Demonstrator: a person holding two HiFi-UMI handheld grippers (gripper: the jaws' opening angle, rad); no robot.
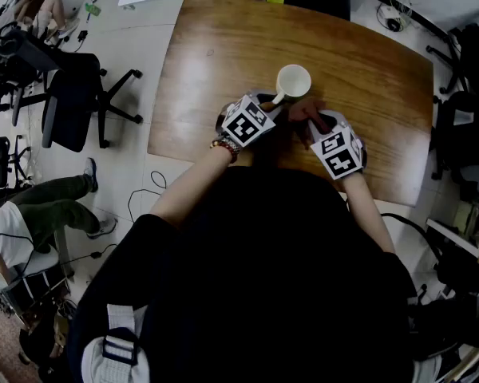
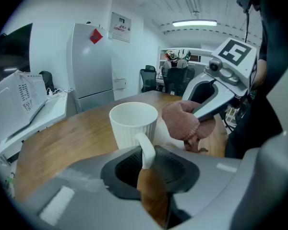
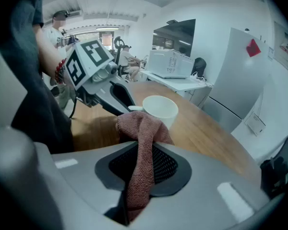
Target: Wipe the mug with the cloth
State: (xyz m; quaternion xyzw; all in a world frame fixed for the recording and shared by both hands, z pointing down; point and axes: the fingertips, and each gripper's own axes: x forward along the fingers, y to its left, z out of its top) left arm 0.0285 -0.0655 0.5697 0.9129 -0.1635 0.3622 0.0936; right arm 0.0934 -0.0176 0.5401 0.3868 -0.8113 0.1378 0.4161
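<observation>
One mug [image 1: 293, 81], one cloth [image 1: 303, 112] and two claws are on show. The mug is white with ribbed sides, a smooth rim and a single looped handle [image 2: 146, 150]. It stands upright, mouth up and empty, near the middle of the wooden bench [image 1: 383, 94].

The left claw [image 1: 275, 100] is closed narrow on that handle, which pokes up between its jaws in the left gripper view. The right claw [image 1: 310, 123] is clamped on the cloth, a reddish-brown knit piece. One strip of it runs down between the jaws, and the rest bunches in a lump beyond the tips, just beside the mug's wall on the side away from the left claw.

The mug's base is hidden behind the claws in both gripper views, so its contact with the bench cannot be made out. Whether cloth and mug actually touch is also unclear. The person's body covers the bench's near edge in the head view.
</observation>
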